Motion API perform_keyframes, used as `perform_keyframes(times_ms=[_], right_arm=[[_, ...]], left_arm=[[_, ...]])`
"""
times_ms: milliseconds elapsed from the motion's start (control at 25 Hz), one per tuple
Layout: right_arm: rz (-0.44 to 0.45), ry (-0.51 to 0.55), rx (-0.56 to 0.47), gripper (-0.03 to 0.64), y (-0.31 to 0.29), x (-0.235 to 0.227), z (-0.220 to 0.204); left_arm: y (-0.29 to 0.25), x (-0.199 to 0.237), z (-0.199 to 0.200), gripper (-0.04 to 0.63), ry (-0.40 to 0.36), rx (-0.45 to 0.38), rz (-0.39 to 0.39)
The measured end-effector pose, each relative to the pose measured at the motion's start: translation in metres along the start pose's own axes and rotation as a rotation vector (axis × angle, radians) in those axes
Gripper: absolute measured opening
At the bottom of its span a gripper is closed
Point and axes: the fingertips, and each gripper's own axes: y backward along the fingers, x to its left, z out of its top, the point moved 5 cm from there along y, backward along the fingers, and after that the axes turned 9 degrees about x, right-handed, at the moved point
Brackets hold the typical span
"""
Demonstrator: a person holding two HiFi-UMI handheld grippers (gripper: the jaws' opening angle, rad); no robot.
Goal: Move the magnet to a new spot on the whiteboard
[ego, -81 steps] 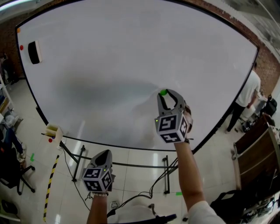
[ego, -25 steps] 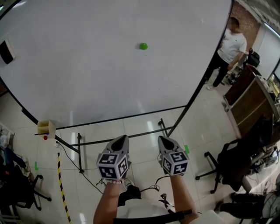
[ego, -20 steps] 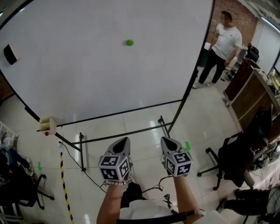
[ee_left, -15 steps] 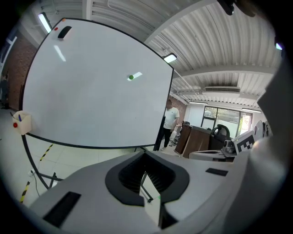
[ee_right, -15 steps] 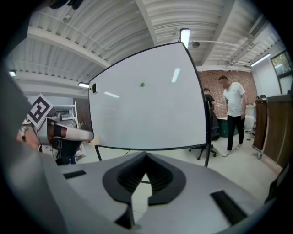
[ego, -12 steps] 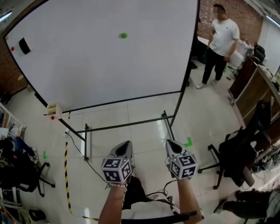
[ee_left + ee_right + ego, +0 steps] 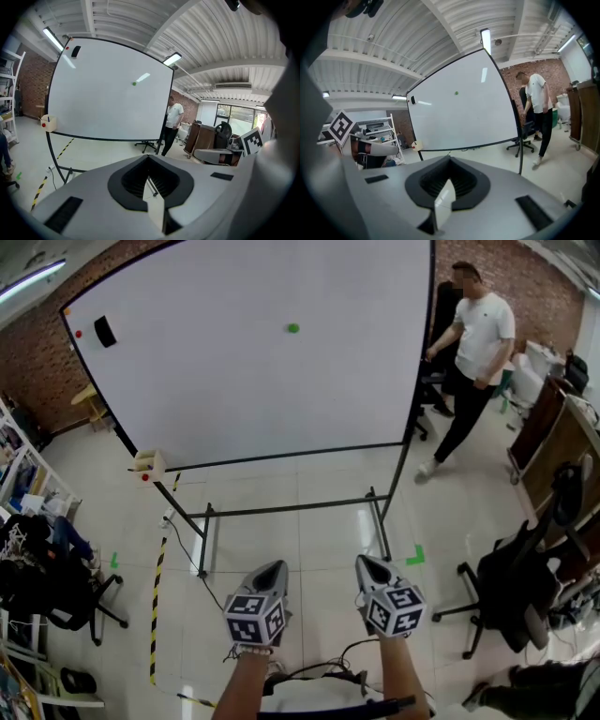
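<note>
A small green magnet sticks high on the whiteboard, right of its middle. It shows as a green dot in the left gripper view and as a green dot in the right gripper view. My left gripper and right gripper hang side by side low in the head view, far back from the board. Both are shut with nothing between their jaws.
A black eraser and a red magnet sit at the board's top left. A small box hangs at its lower left corner. The stand's legs spread on the tiled floor. A person walks at the right, near chairs and desks.
I have backed well away from the whiteboard, which now looks smaller and farther. Earlier the right gripper was at the green magnet on the board; now both grippers hang empty.
</note>
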Motion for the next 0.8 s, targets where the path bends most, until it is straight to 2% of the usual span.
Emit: perform_keyframes(times_ms=[400,800], right_arm=[[0.002,0.072,0.014,0.005,0.0,0.077,0.007],[-0.062,0.111,0.01,0.005,0.002,0.117,0.011]], left_arm=[[0.041,0.031,-0.003,-0.003,0.006,-0.039,-0.029],[0.062,0.062,-0.002,-0.003,0.015,-0.065,-0.069]])
